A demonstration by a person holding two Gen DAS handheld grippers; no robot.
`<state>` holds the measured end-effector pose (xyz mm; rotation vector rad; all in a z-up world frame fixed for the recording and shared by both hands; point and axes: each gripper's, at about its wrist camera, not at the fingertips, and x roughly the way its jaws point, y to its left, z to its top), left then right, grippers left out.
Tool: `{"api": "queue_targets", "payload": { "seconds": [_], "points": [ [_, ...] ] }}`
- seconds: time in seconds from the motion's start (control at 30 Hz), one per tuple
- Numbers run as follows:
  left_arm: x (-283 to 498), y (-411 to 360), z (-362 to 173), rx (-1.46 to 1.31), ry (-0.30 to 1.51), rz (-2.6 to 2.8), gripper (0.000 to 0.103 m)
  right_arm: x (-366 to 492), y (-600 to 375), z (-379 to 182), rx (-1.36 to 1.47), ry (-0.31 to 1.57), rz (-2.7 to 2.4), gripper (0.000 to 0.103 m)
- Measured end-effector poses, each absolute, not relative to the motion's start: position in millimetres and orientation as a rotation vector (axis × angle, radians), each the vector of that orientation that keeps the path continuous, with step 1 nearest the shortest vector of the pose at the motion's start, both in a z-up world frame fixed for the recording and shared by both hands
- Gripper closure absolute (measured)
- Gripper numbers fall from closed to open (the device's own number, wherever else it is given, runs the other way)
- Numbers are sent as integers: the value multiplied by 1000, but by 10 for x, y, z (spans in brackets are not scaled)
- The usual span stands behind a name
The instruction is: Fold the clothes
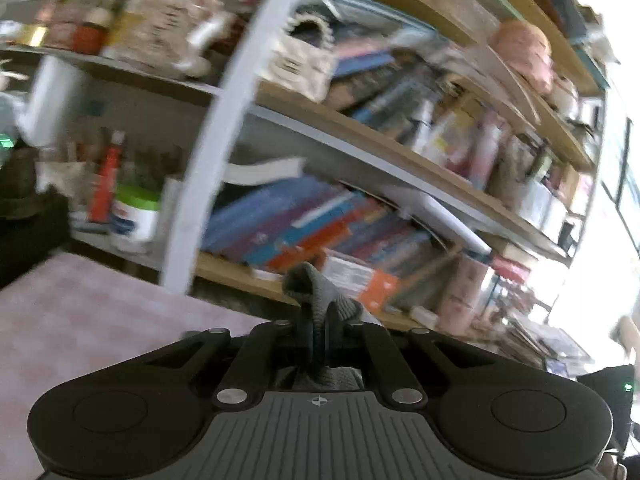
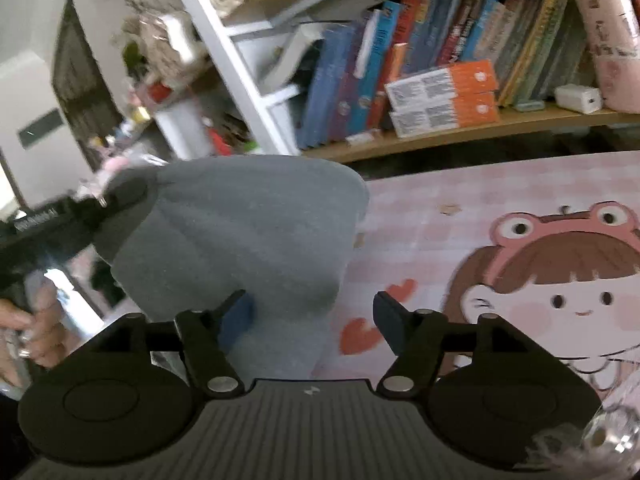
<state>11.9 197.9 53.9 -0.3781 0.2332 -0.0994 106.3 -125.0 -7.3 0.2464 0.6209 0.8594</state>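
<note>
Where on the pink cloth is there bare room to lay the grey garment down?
Bare pink cloth runs from the garment to the cartoon girl print, below the bookshelf. The left side is crowded: the left hand-held gripper holds the garment up there.

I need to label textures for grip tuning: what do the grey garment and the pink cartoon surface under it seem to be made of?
The grey garment looks like soft matte knit or fleece: fuzzy nap, a ribbed edge showing in the left gripper, whose jaws are shut on it. The pink cartoon surface looks like a smooth printed mat or cloth, flat with a faint check pattern; which of the two cannot be told.
</note>
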Motion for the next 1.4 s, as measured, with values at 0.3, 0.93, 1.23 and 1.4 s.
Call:
{"api": "queue_targets", "payload": {
  "seconds": [0.3,0.93,1.23,1.4],
  "points": [
    [148,2226,99,-487,325,15,71,1052,-1153,-137,228,675,846,38],
    [215,2123,25,-436,440,0,51,1119,-973,-247,375,801,887,50],
    [145,1727,23,-453,460,-161,55,1044,-1484,-214,345,776,826,58],
    [140,1468,7,-466,478,-239,54,1055,-1793,-224,388,778,791,45]
  ]
}}
